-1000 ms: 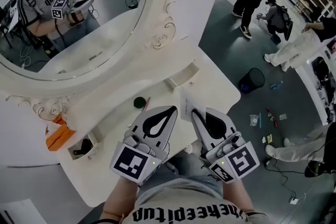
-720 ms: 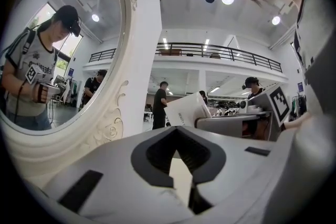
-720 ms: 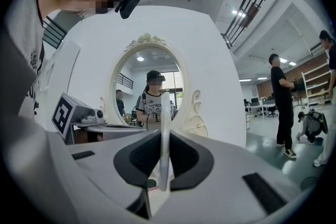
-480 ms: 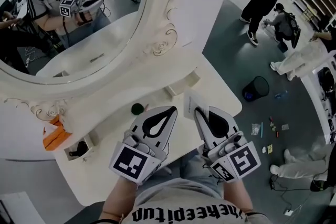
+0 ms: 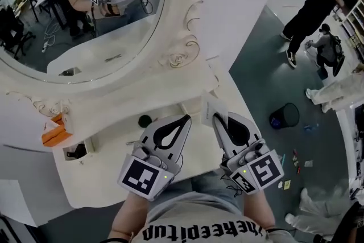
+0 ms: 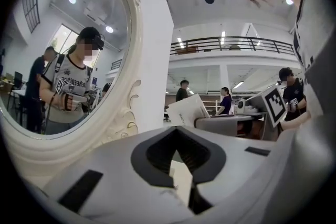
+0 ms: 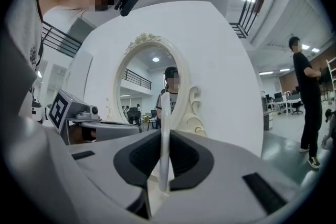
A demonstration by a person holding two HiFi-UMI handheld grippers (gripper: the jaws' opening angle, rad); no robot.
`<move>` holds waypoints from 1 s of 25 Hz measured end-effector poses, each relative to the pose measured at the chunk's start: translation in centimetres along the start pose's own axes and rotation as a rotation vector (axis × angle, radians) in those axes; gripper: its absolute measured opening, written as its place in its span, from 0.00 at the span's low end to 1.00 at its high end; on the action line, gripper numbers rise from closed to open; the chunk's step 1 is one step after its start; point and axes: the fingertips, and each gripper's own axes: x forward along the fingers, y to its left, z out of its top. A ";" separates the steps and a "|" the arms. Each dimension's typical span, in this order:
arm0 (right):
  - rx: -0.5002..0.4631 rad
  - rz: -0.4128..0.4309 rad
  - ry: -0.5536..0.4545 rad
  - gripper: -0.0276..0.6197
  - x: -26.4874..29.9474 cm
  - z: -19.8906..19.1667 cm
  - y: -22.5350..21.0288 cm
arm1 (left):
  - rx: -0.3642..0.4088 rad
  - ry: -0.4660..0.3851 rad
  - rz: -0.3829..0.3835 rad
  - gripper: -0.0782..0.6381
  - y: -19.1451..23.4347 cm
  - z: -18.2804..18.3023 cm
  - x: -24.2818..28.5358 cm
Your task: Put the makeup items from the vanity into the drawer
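Observation:
My right gripper (image 5: 216, 117) is shut on a thin flat white packet (image 5: 213, 106) and holds it upright over the white vanity top (image 5: 108, 171). The right gripper view shows the packet (image 7: 164, 113) edge-on between the pads. My left gripper (image 5: 185, 118) hangs just to its left, shut with nothing in it. From the left gripper view the packet (image 6: 185, 111) shows ahead of the left gripper (image 6: 177, 129). A dark green round item (image 5: 145, 120) lies on the top, left of both grippers. A small open drawer (image 5: 67, 157) at the vanity's left end holds something dark.
An oval mirror (image 5: 85, 14) in a carved white frame stands behind the top. An orange object (image 5: 52, 135) sits at the far left. A second small drawer (image 5: 190, 106) is just beyond the grippers. People and a dark bin (image 5: 282, 116) occupy the floor on the right.
Both grippers have travelled together level over the vanity top, the packet still in the right one. The head view has swung, showing more of the mirror and the vanity's left end.

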 end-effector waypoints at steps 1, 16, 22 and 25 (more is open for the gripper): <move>-0.002 0.016 0.004 0.12 0.2 -0.1 -0.4 | -0.001 -0.002 0.018 0.15 0.1 0.1 0.3; -0.090 0.237 0.069 0.12 2.8 -2.4 -4.4 | -0.044 -0.002 0.261 0.15 0.5 -1.2 1.8; -0.157 0.310 0.109 0.12 4.1 -4.4 -5.0 | -0.056 0.013 0.337 0.15 0.6 -1.8 1.6; -0.187 0.333 0.126 0.12 4.6 -5.4 -5.4 | -0.055 0.015 0.357 0.15 0.6 -1.9 1.7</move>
